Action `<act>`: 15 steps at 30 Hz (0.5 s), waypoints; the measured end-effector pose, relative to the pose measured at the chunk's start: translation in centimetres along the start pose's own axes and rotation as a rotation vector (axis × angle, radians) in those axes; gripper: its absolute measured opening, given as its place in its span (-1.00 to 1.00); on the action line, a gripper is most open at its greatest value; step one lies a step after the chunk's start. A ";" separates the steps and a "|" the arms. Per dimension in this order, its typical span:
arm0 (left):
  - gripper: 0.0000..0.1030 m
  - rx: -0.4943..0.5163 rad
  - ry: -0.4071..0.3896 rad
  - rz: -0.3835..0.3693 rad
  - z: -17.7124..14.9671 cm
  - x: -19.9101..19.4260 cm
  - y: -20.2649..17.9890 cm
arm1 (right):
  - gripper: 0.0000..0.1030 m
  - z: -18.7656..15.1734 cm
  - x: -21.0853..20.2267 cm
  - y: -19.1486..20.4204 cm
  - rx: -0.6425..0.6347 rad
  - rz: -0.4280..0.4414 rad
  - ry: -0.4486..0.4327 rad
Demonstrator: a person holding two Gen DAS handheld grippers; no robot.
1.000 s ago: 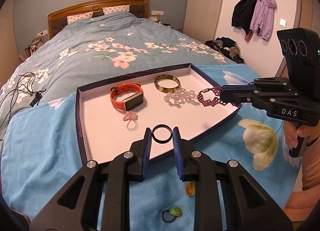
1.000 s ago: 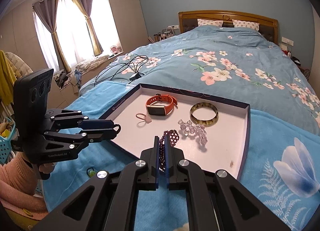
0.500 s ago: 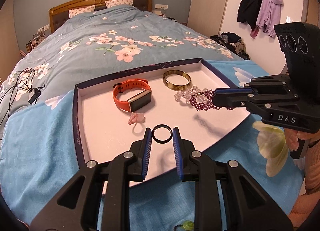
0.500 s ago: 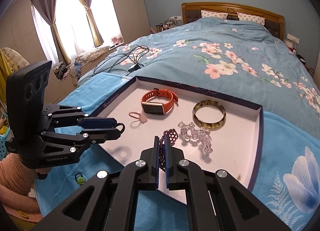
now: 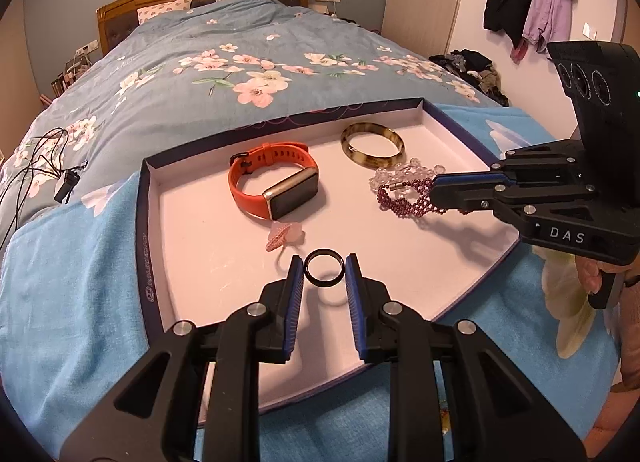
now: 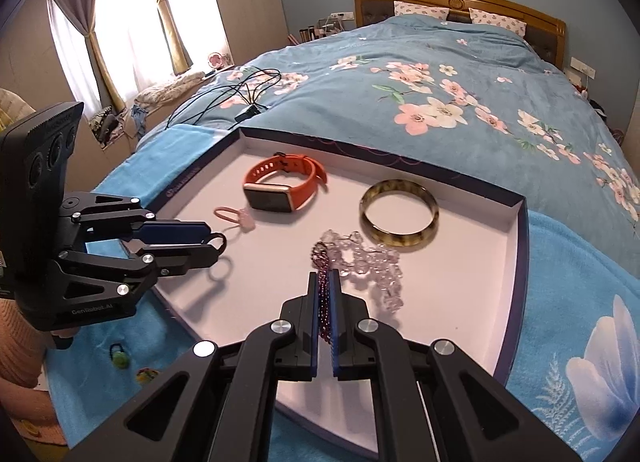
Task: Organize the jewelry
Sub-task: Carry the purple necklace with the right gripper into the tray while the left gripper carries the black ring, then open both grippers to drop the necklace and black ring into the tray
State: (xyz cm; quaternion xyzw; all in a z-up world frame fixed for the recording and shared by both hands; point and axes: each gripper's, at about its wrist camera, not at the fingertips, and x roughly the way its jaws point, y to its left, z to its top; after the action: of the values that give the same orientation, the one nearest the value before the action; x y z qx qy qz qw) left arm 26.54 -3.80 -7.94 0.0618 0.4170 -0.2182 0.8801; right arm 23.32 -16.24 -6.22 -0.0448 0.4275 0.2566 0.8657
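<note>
While both grippers hover over the tray [image 5: 152, 221]:
Left gripper [image 5: 324, 268]: narrow, clamps black ring [image 5: 324, 274].
Right gripper [image 6: 324, 282]: closed, grips purple bracelet [image 6: 323, 302].
Tray: holds watch [image 5: 276, 181], bangle [image 5: 372, 143], clear beads [image 6: 372, 262], pink charm [image 5: 282, 236].

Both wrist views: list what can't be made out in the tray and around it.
- Purple bead bracelet: right wrist view, its near end is hidden between the right gripper pads.
- Small items on the blue blanket: right wrist view, too small to identify.
- Lettering on the tray rim: left wrist view, too small to read.
</note>
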 end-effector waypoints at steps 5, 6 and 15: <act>-0.58 -0.007 0.013 0.004 0.2 0.7 0.1 | -0.94 -0.1 0.4 -0.6 0.000 -0.038 0.008; -0.58 -0.007 0.014 0.005 0.1 0.8 0.1 | -0.94 -0.1 0.6 -0.7 -0.002 -0.052 0.011; -0.58 -0.006 0.023 0.025 0.5 1.8 0.2 | -0.91 -0.4 0.8 -1.1 0.016 -0.085 0.010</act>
State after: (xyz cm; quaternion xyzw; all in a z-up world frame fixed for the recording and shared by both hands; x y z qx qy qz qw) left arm 28.02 -4.37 -9.03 0.0668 0.4272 -0.2049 0.8781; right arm 24.01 -16.99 -7.21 -0.0577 0.4317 0.2158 0.8739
